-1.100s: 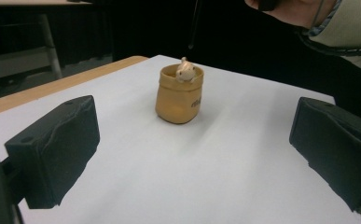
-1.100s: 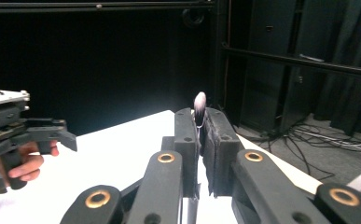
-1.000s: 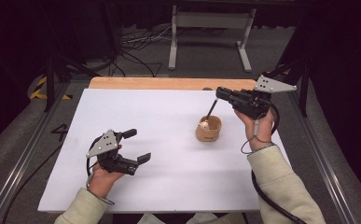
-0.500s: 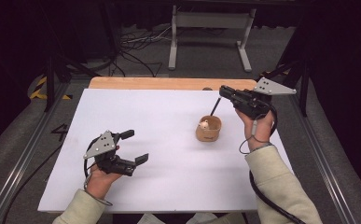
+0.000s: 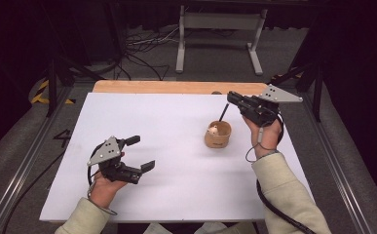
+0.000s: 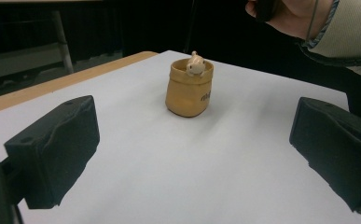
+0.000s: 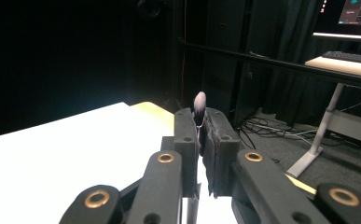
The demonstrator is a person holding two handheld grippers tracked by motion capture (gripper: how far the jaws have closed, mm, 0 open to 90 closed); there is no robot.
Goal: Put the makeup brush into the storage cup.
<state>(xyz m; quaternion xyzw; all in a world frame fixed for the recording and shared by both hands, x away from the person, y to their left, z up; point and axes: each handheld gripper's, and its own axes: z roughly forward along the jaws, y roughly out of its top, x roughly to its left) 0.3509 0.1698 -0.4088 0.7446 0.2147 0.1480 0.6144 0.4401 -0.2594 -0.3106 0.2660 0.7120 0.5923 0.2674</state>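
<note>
From the high view, the right hand-held gripper (image 5: 231,97) hangs above the far right part of the white surface (image 5: 176,146), jaws clamped on a thin dark stick (image 5: 222,112) that slants down toward a small tan pot (image 5: 218,135); whether its tip touches the pot I cannot tell. The left hand-held gripper (image 5: 140,153) sits low at the near left, jaws apart. In the left gripper view, the pot (image 6: 189,89) stands upright between the wide-spread jaws, well ahead of them. In the right gripper view, the jaws pinch the stick, its pale rounded end (image 7: 199,102) poking out above them.
</note>
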